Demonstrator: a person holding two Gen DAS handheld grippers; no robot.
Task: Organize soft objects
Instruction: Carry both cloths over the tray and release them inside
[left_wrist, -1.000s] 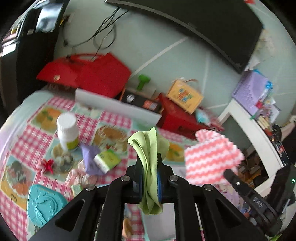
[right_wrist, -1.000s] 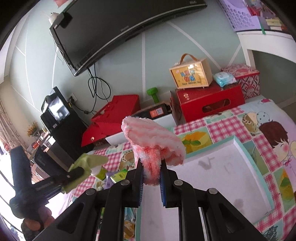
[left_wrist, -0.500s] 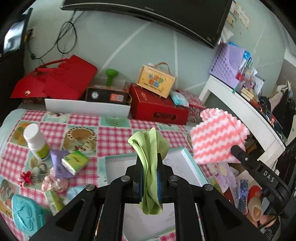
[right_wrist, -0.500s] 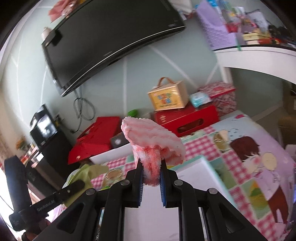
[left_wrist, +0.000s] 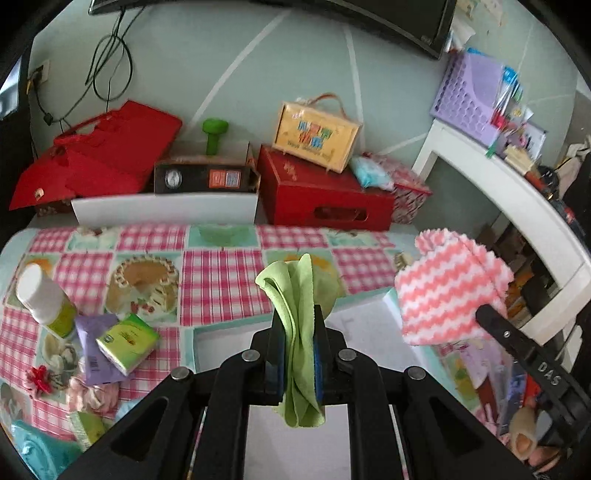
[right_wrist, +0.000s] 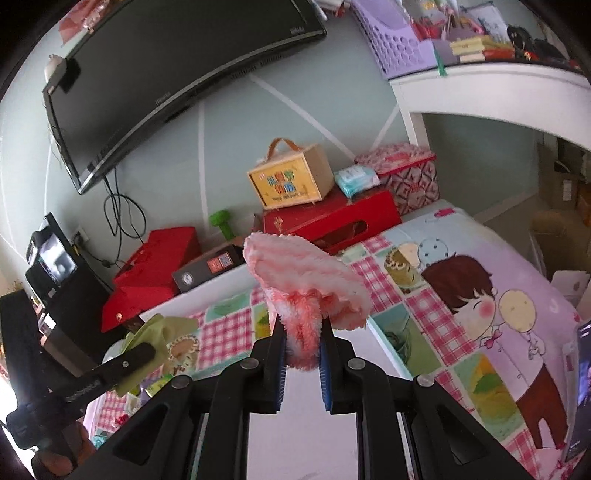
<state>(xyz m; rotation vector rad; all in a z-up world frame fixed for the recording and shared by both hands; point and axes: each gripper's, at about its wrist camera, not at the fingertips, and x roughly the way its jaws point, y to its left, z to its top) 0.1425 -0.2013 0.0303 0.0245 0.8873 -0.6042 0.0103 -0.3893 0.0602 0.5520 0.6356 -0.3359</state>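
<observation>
In the left wrist view my left gripper (left_wrist: 298, 325) is shut on a folded light-green cloth (left_wrist: 295, 288), which sticks up above the pads and hangs below them. It hovers over a white tray with a teal rim (left_wrist: 192, 347) on the checked tablecloth. To its right the right gripper (left_wrist: 491, 317) holds a pink-and-white zigzag cloth (left_wrist: 447, 291) in the air. In the right wrist view my right gripper (right_wrist: 303, 347) is shut on that fluffy pink cloth (right_wrist: 306, 269), above the tray (right_wrist: 391, 343). The left gripper (right_wrist: 140, 354) with the green cloth (right_wrist: 162, 328) is at the lower left.
Left of the tray lie a white bottle (left_wrist: 44, 299), a green box (left_wrist: 125, 343), a purple packet (left_wrist: 92, 362), a pink scrunchie (left_wrist: 88, 395) and a teal object (left_wrist: 33, 450). Red boxes (left_wrist: 325, 192) and a yellow case (left_wrist: 317, 133) line the back wall. A white shelf (left_wrist: 517, 206) stands at the right.
Both grippers have moved across the table and sunk slightly, each still shut on its cloth. In the left wrist view the clutter slid left and the white tray came under the fingers.
</observation>
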